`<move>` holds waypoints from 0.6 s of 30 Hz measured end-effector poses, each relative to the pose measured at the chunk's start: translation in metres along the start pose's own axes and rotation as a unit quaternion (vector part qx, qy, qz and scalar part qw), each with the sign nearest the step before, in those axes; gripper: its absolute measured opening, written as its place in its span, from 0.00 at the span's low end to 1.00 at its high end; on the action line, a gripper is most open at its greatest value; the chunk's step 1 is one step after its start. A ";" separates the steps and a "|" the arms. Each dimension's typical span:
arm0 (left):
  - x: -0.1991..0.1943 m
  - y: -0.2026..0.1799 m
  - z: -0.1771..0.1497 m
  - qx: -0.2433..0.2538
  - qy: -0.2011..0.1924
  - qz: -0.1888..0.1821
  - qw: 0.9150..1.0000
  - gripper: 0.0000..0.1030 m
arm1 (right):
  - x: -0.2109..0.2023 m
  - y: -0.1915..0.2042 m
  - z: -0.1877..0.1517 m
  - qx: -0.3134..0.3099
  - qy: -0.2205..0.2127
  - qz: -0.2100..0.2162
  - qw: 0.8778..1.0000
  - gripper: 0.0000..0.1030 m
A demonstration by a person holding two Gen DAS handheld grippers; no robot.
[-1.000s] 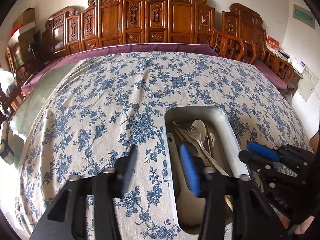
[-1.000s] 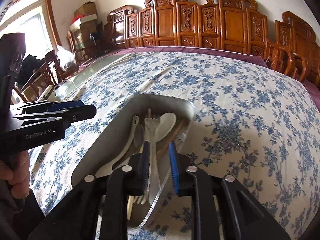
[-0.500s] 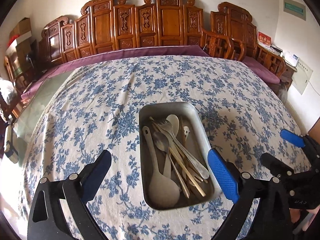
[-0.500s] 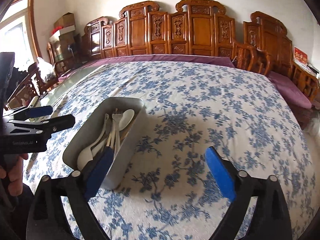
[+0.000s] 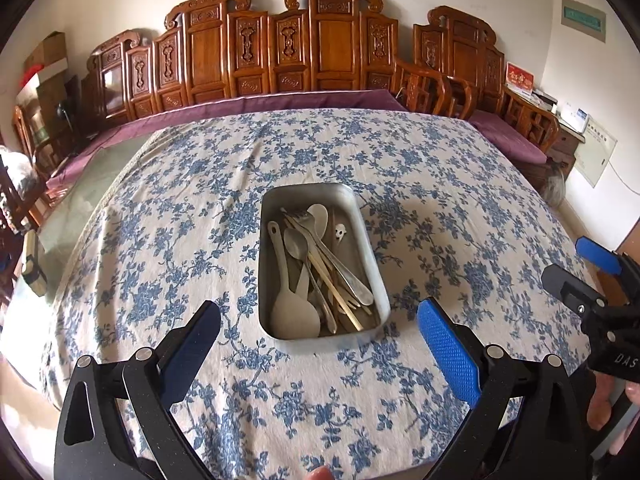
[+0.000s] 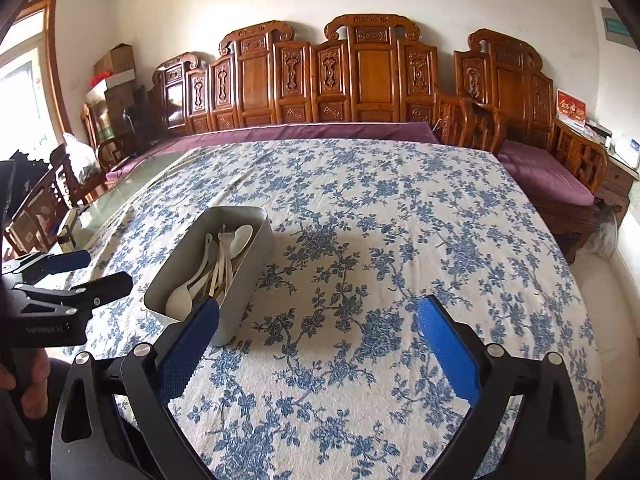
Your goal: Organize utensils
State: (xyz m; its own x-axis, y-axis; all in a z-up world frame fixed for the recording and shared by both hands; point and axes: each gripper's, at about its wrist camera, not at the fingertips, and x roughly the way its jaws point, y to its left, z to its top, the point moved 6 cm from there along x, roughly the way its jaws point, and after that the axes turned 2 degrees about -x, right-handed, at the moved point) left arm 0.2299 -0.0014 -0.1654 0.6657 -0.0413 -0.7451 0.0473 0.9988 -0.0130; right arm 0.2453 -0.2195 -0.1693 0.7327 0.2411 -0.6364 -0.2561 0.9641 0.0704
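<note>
A grey metal tray (image 5: 264, 248) sits mid-table on the blue floral cloth. In it lie several utensils (image 5: 320, 264): a white rice paddle (image 5: 294, 314), spoons, a fork and chopsticks. My left gripper (image 5: 318, 310) hangs open above the tray's near end, empty. In the right wrist view the tray (image 6: 252, 276) stands to the left, and my right gripper (image 6: 319, 306) is open and empty over bare cloth just right of it. The right gripper (image 5: 572, 260) also shows at the right edge of the left wrist view, and the left gripper (image 6: 104, 270) at the left edge of the right wrist view.
The floral cloth (image 5: 400, 160) covers most of the table, with bare glass (image 5: 80, 200) along its left side. A carved wooden bench (image 6: 360, 80) with a purple cushion (image 6: 304, 132) runs behind the table. A person's hand (image 6: 28, 384) holds the left gripper.
Both grippers opened wide and drew back and up from the tray. The utensils that lay between their pads stay in the tray. The right gripper swung to the tray's right.
</note>
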 end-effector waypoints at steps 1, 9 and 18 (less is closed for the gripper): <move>-0.007 -0.003 0.000 0.002 -0.005 0.000 1.000 0.92 | -0.005 0.000 0.001 0.001 -0.002 0.000 1.000 0.97; -0.064 -0.014 0.015 0.005 -0.058 0.000 0.998 0.92 | -0.067 0.000 0.020 0.000 -0.057 -0.007 0.998 0.97; -0.145 -0.026 0.033 0.006 -0.142 0.001 0.990 0.92 | -0.146 0.007 0.049 -0.006 -0.142 -0.024 0.990 0.97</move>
State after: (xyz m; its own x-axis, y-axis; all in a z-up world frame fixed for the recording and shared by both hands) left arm 0.1570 -0.0224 -0.0349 0.8486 -0.0468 -0.5269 0.0534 0.9986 -0.0028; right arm 0.1681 -0.2426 -0.0382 0.8914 0.2180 -0.3974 -0.2228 0.9742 0.0346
